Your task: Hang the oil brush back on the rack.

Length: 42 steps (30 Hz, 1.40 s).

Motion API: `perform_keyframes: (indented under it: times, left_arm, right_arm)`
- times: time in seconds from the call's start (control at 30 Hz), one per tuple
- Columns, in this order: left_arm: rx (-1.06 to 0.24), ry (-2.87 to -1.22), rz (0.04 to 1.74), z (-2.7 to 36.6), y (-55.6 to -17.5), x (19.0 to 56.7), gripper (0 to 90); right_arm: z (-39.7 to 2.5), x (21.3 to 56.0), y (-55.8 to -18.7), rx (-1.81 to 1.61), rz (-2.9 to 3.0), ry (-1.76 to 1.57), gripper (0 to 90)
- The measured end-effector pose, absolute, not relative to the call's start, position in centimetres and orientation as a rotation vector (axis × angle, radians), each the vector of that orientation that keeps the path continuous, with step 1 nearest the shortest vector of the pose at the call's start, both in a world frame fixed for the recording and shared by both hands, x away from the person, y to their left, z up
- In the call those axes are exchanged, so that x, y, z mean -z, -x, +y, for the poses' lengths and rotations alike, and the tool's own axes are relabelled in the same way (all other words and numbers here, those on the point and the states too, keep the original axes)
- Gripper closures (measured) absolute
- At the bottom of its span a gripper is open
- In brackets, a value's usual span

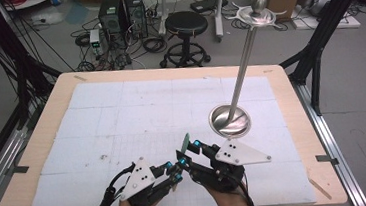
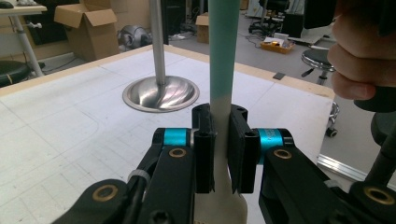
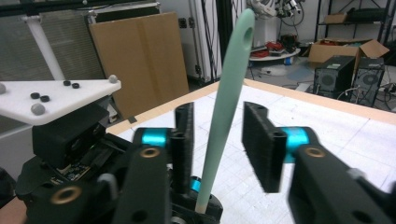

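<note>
Workshop clutter rings a pale wooden table (image 1: pixel 37 126) topped with a white gridded mat (image 1: pixel 137 114), and the action sits right at the near edge. Closest in, the left gripper (image 1: pixel 173 173) is clamped on the cream lower end of a slim mint-green plastic utensil with a hole near its tip (image 3: pixel 227 100); in the left gripper view its jaws squeeze the handle from both sides, and the utensil stands nearly upright. Just past it, the right gripper (image 1: pixel 189 150) has its jaws spread wide on either side of the green shaft (the right gripper view shows clear gaps on both sides, so no contact yet).

My read: this is a hand-over, or the start of a two-handed regrip. Next, the right jaws would need to close squarely on the shaft above the left grip before the left lets go, otherwise the thin thing could tip or slip.

Farther out on the mat stands a polished steel stand with a round domed base (image 1: pixel 230 121), a tall leaning pole and hooks under a knob on top. It's near but apart from the grippers, and that pole is the one thing to swing clear of. Beyond the table are a black round stool (image 1: pixel 185 24), computer towers (image 1: pixel 123 13) and cardboard boxes.
</note>
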<state>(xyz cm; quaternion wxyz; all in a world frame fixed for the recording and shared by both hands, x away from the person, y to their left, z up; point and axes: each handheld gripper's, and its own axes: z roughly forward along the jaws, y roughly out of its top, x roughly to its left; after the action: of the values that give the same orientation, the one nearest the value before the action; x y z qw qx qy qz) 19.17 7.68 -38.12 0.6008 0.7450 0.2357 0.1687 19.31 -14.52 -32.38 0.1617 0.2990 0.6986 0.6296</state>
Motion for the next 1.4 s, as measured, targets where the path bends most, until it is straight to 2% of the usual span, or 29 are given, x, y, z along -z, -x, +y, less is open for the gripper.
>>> perform_keyframes:
  times: [0.17, 0.73, 0.83, 1.0, 1.03, 1.13, 1.23, 1.4]
  left_arm:
    - [-0.399, -1.727, 0.543, 7.6, -19.1, 38.1, 81.4]
    - [-0.380, -1.711, 0.521, 7.9, -19.1, 37.9, 80.2]
    - [-0.315, -1.702, 0.494, 8.4, -19.5, 37.8, 74.0]
    - [-0.144, -1.708, 0.446, 10.1, -20.4, 37.7, 51.9]
    - [-0.118, -1.711, 0.435, 10.6, -20.6, 37.7, 49.7]
    - [-0.092, -1.712, 0.413, 12.0, -20.8, 37.8, 42.9]
    - [-0.095, -1.683, 0.415, 13.7, -20.9, 37.9, 41.0]
    - [-0.092, -1.656, 0.413, 15.9, -21.4, 38.0, 29.8]
  right_arm:
    - [-14.8, 32.4, -19.4, -1.817, 1.991, -0.880, 74.6]
    - [-14.8, 32.1, -19.1, -1.867, 1.995, -0.852, 81.1]
    - [-14.9, 32.1, -19.1, -1.870, 2.004, -0.824, 81.8]
    - [-15.6, 31.8, -19.4, -1.904, 2.025, -0.786, 82.0]
    - [-15.8, 31.8, -19.5, -1.911, 2.023, -0.780, 82.0]
    - [-16.3, 31.7, -19.7, -1.944, 2.048, -0.734, 81.9]
    - [-16.7, 31.8, -19.9, -1.998, 2.071, -0.709, 81.9]
    - [-17.1, 32.1, -20.5, -2.040, 2.134, -0.657, 81.9]
